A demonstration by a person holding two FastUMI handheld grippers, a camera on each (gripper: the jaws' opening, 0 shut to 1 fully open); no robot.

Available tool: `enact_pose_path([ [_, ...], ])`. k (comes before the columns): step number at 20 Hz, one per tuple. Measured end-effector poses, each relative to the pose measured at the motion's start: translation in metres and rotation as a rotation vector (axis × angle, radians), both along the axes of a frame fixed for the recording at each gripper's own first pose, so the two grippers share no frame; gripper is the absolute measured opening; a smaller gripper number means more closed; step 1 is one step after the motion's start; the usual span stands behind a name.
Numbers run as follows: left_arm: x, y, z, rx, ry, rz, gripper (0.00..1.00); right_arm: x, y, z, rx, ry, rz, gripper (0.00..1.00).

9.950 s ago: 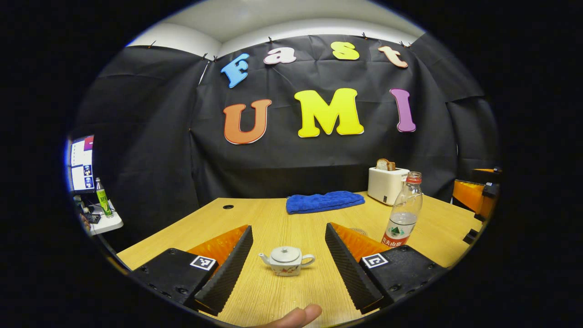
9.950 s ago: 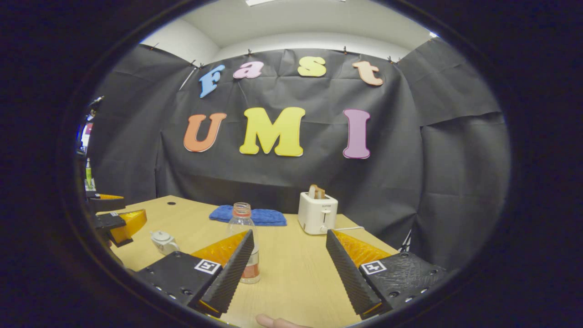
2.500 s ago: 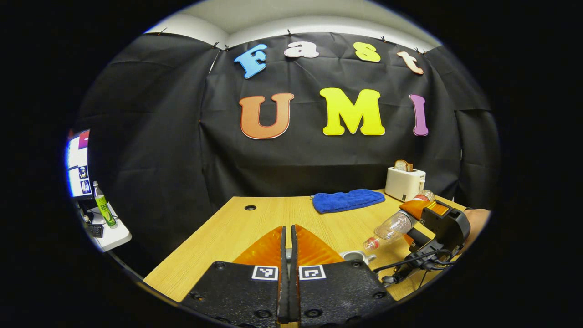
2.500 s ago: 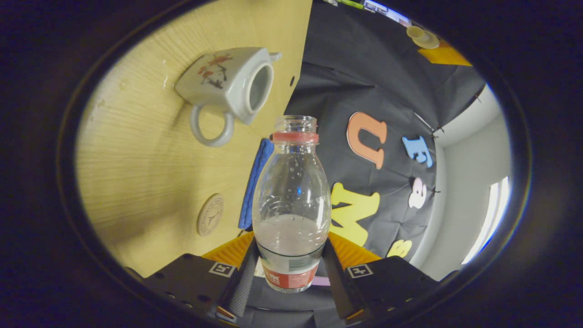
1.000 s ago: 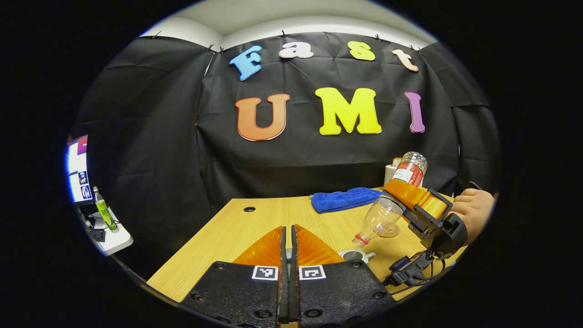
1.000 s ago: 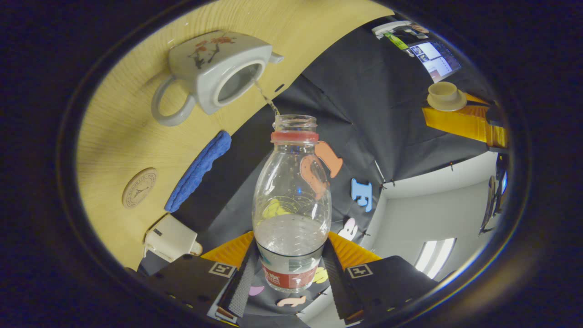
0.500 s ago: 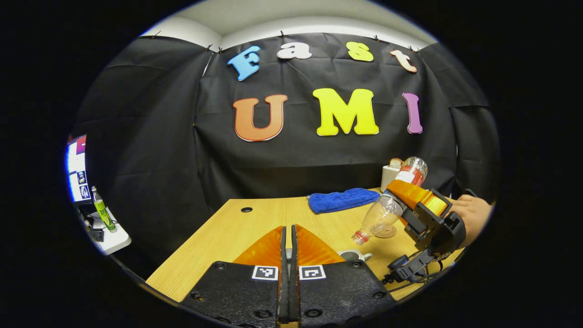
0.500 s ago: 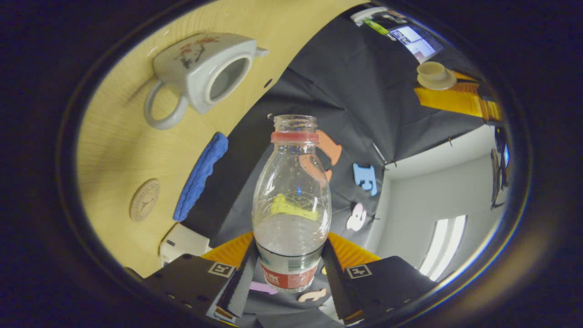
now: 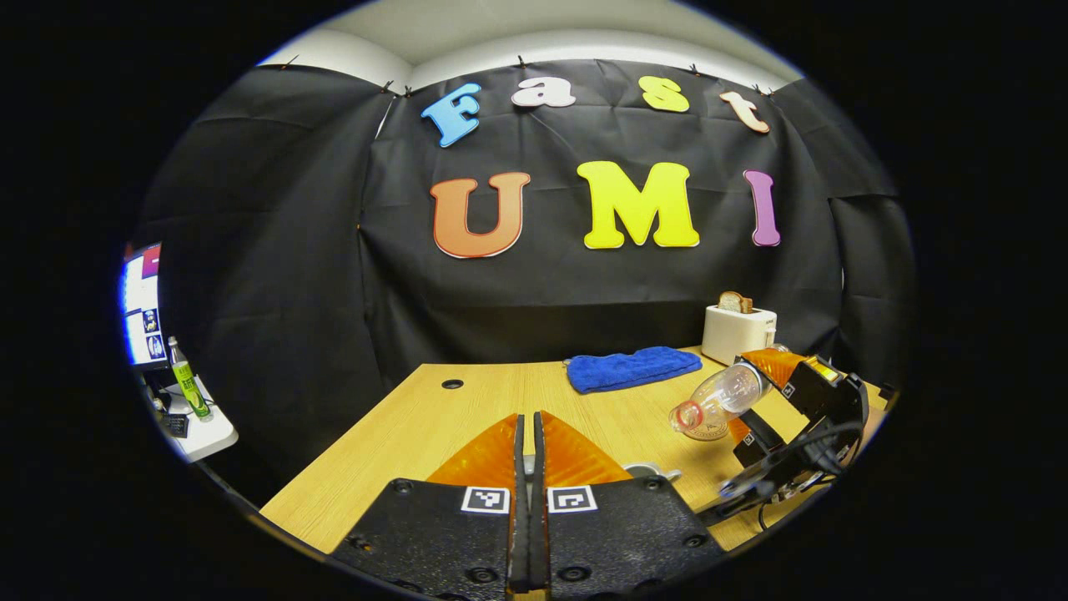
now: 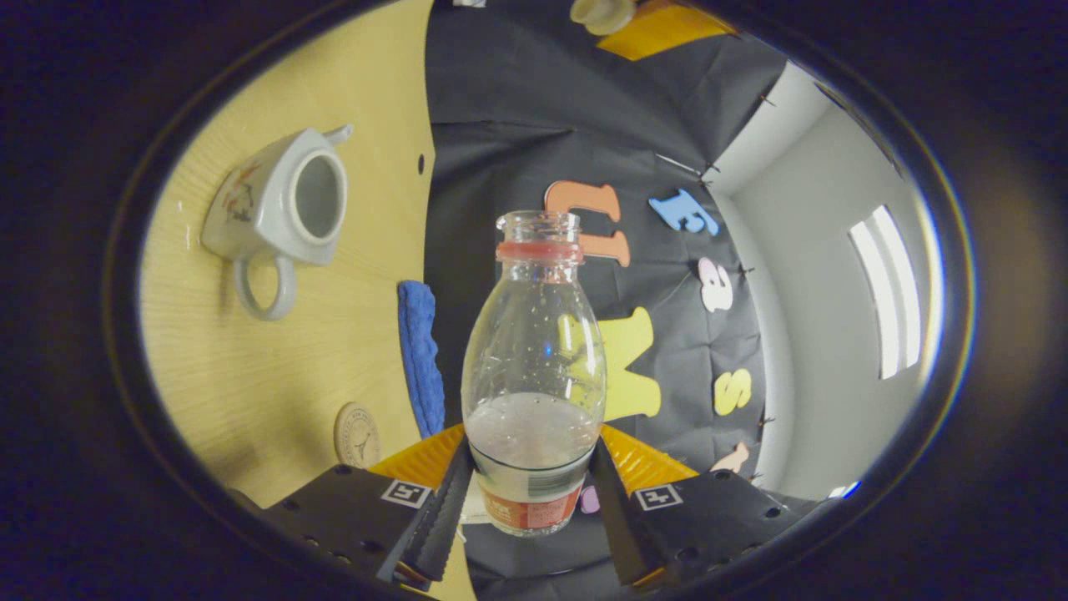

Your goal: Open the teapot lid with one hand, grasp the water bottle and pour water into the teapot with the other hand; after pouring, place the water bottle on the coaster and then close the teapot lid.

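the uncapped water bottle (image 10: 534, 367) is clamped by the right gripper (image 10: 527, 509), tilted; water could be spilled on the tabletop (image 9: 434, 417) before the coaster (image 10: 357, 436) is reached. the left gripper (image 9: 527, 501) is pressed closed.

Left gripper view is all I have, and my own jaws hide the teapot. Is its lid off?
Observer: Yes. The right gripper view shows the teapot open on the table.
Operator: Where is the lid?
Observer: The lid is at the tip of the left gripper, off the table.
Operator: Is water left?
Observer: Yes, some lies in the water bottle, near the jaws of the right gripper.
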State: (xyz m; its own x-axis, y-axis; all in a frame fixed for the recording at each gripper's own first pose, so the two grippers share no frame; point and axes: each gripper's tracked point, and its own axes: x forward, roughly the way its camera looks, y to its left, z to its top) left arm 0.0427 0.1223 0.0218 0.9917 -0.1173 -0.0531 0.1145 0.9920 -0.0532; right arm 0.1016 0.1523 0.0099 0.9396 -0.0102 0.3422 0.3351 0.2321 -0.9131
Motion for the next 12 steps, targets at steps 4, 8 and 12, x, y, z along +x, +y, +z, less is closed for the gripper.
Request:
enact_pose_path([
  [4,0.002,-0.001,0.001,-0.008,-0.008,0.000,0.02,0.006,-0.012,0.009,0.185,0.021,0.045,0.75],
  [8,0.003,-0.006,-0.002,-0.015,-0.006,-0.008,0.02,0.021,-0.029,0.006,0.447,0.099,0.077,0.73],
  [12,0.006,-0.009,-0.004,-0.011,0.003,-0.012,0.02,0.035,-0.047,0.024,0.718,0.106,0.126,0.75],
])
